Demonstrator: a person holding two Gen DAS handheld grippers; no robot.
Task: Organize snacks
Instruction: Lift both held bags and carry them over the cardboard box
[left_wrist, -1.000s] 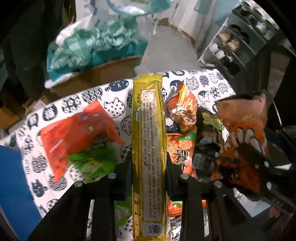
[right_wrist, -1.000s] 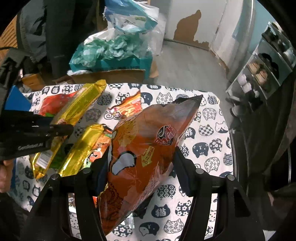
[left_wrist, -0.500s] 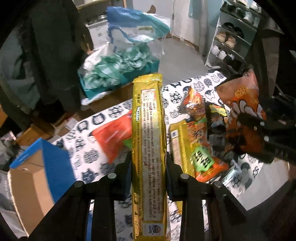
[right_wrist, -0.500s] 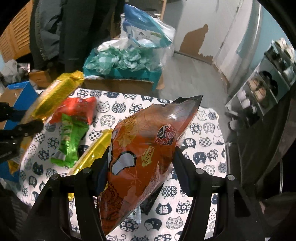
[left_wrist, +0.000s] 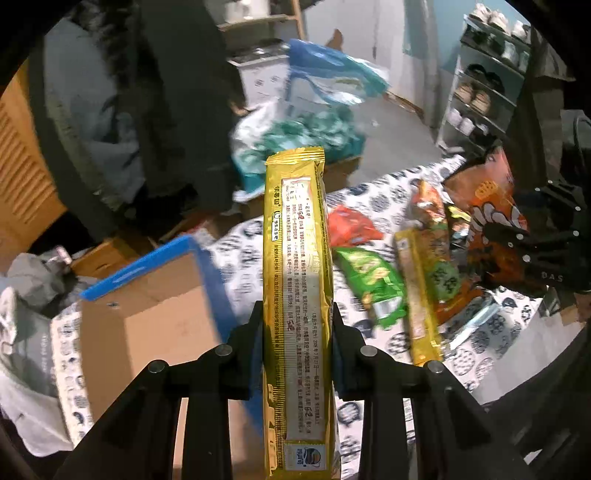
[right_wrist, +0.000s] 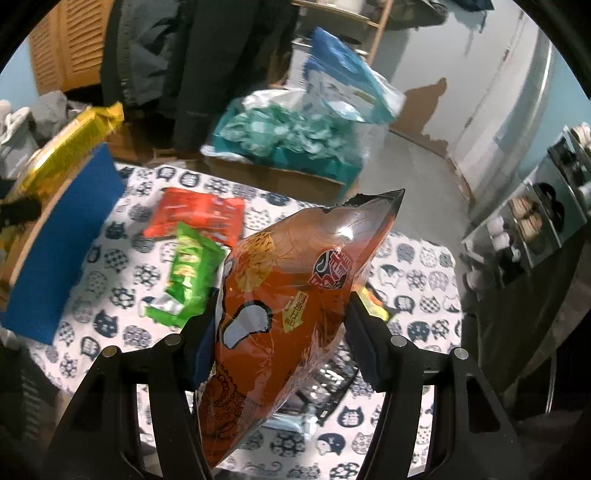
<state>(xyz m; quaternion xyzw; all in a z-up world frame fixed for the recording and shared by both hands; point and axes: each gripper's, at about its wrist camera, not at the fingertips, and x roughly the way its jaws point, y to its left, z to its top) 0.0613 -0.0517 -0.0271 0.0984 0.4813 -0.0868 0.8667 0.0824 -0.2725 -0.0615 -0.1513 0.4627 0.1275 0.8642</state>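
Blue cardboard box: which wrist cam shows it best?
Left wrist: the blue cardboard box shows its open top and brown inside, left of the gold packet. Right wrist shows only a blue side at the left edge.

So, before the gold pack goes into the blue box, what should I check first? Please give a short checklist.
1. Left gripper jaws clamp the gold pack: ok.
2. Blue box is open on top: ok.
3. Box has free room inside: ok, the visible part is bare.
4. Gold pack is over the opening: not ok, it looks beside the box.
5. Right gripper holds the orange bag away from the box: ok.
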